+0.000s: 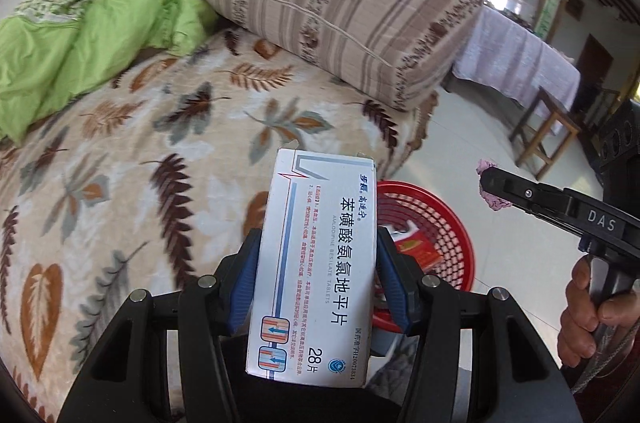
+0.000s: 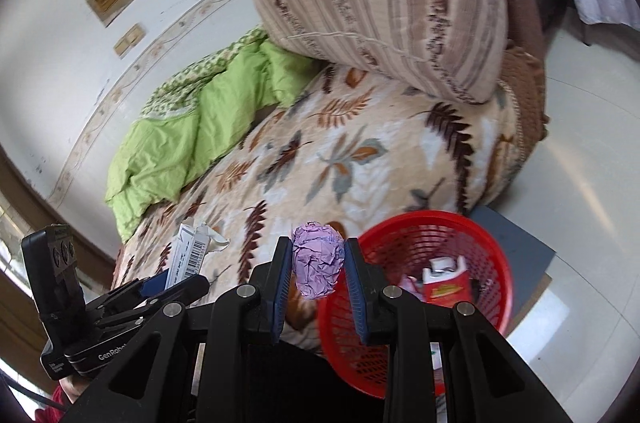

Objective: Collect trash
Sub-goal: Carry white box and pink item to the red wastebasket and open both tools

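- Clearly, the relation that mattered was the red basket (image 2: 420,263) against my two loads: it stood on the floor just beside the edge of the bed (image 1: 132,151), lower than both tools and off to the right of each.
- From the right wrist view the basket's open mouth lay just right of the right tool (image 2: 318,265), nearly touching its right finger in the picture, so I judged that side the nearer one and the likelier to drop first.
- From the left wrist view the basket (image 1: 452,223) sat behind and to the right of the medicine box (image 1: 316,263); the left tool (image 1: 316,281) would have needed a swing rightward to clear the rim.
- The medicine box was a long white carton with blue and red print, its long axis running away from me along the fingers, its far flap torn open; the left tool was clamped across its narrow width.
- A red carton (image 2: 446,283) already lay inside the basket.
- The paper ball (image 2: 318,263) was a crumpled purple wad, squeezed between the right tool's blue pads (image 2: 280,287) and held in the air over the bed's edge.
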